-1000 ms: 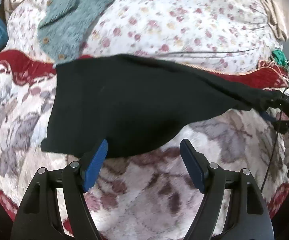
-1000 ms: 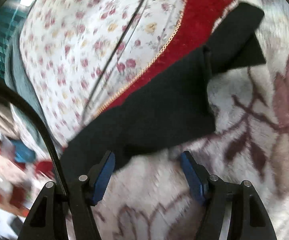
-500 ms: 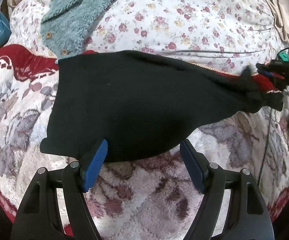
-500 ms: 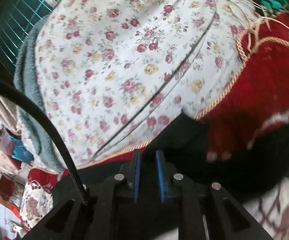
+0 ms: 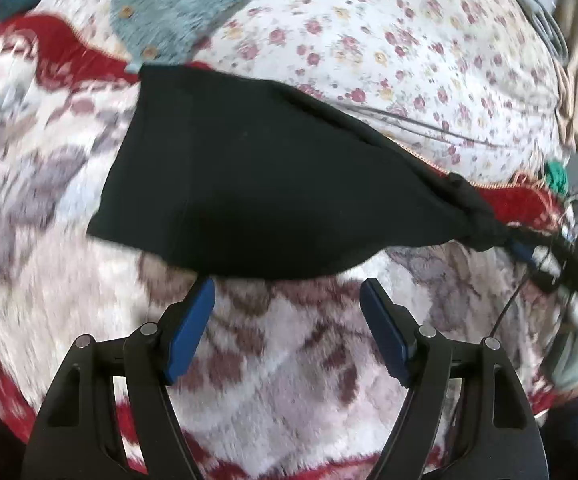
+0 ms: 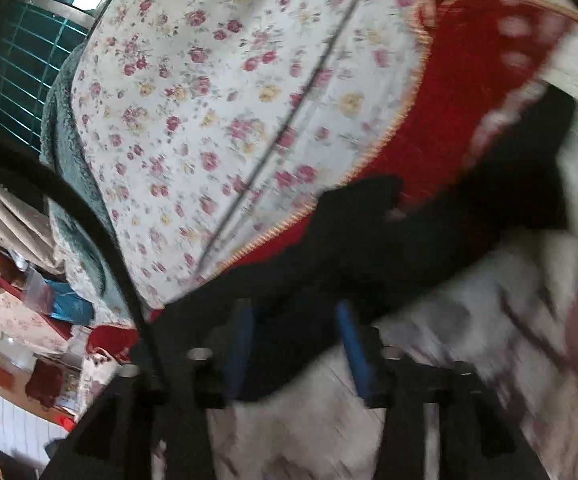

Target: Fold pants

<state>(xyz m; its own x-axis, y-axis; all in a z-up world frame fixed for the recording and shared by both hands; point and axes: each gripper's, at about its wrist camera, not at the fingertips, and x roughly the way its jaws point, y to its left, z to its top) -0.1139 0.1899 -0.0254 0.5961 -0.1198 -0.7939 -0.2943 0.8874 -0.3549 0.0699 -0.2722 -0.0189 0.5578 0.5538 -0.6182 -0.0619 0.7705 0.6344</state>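
Note:
The black pants (image 5: 273,184) lie spread on a floral fleece blanket (image 5: 289,368). My left gripper (image 5: 287,300) is open and empty, just in front of the pants' near edge. The right gripper (image 5: 529,252) shows at the right of the left wrist view, at the bunched end of the pants. In the blurred right wrist view my right gripper (image 6: 293,312) has its blue fingers (image 6: 347,328) partly apart with black pants fabric (image 6: 369,252) between and over them. I cannot tell whether it still grips the cloth.
A teal fleece garment (image 5: 185,4) lies at the back left on a white flowered quilt (image 5: 389,40). A red blanket border (image 5: 65,52) runs behind the pants. Cables and a green item (image 5: 557,174) sit at the right edge.
The right gripper, shut on the pants' end half a second ago, now has its fingers wider apart. The pants' right end has dropped lower. The left gripper has drawn back a little, still open.

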